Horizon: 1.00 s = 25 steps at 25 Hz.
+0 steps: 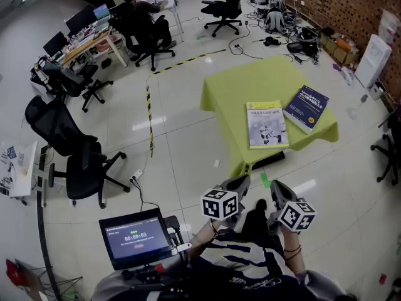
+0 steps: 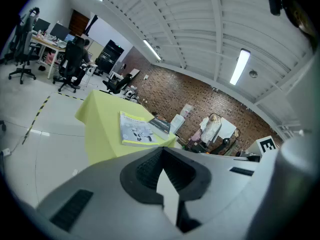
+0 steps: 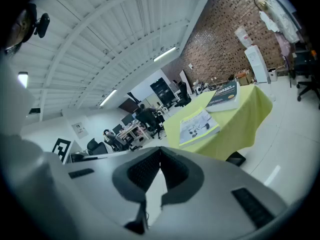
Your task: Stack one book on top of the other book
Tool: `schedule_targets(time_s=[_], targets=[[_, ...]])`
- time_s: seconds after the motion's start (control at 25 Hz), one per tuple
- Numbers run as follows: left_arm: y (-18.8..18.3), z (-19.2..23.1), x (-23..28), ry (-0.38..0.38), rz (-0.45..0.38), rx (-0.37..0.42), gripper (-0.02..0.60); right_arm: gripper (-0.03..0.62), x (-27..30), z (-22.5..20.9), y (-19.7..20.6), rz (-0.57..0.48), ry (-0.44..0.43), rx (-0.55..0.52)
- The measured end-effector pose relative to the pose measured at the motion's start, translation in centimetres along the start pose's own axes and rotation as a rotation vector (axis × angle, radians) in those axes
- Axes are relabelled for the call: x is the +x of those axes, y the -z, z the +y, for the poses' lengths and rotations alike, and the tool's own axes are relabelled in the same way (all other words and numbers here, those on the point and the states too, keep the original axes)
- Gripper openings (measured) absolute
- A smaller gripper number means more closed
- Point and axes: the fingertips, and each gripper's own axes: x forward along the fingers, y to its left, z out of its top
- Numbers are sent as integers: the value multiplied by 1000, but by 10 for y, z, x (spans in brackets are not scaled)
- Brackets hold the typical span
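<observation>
Two books lie side by side on a table under a yellow-green cloth (image 1: pixel 244 89). The white and yellow book (image 1: pixel 267 124) is nearer me; the dark blue book (image 1: pixel 307 107) lies to its right. The left gripper view shows the white book (image 2: pixel 136 129) with the blue book (image 2: pixel 161 124) behind it; the right gripper view shows the white book (image 3: pixel 198 126) and the blue book (image 3: pixel 223 95) too. My left gripper (image 1: pixel 236 183) and right gripper (image 1: pixel 279 192) are held close to my body, well short of the table. Both are shut and hold nothing.
Black office chairs (image 1: pixel 78 158) stand at the left. A monitor on a cart (image 1: pixel 136 238) sits by my left side. Yellow-black tape (image 1: pixel 150 115) runs across the floor. Desks with a seated person (image 1: pixel 139 17) fill the far left; clutter lines the brick wall (image 1: pixel 341 5).
</observation>
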Motion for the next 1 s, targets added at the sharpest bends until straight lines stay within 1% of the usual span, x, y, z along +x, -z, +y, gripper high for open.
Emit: schedule_targets(time_s=[0.12, 0.4, 0.52, 0.64, 0.8, 0.92, 1.0], targets=[[-12, 11, 33, -28, -5, -18, 3, -5, 17, -29, -26, 10, 0, -4], [-27, 30, 106, -121, 13, -55, 3, -4, 58, -94, -74, 80, -36, -12], [-34, 38, 129, -165, 10, -86, 3, -4, 72, -119, -88, 108, -52, 1], [-36, 45, 142, -214, 14, -111, 3, -4, 84, -144, -93, 141, -52, 14], [-31, 60, 148, -257, 60, -111, 3, 48, 103, -170, -88, 192, -37, 43], [-29, 72, 156, -273, 94, -118, 8, 98, 118, -185, -82, 228, -24, 53], [-31, 83, 165, -279, 114, -129, 10, 115, 129, -195, -80, 248, -10, 54]])
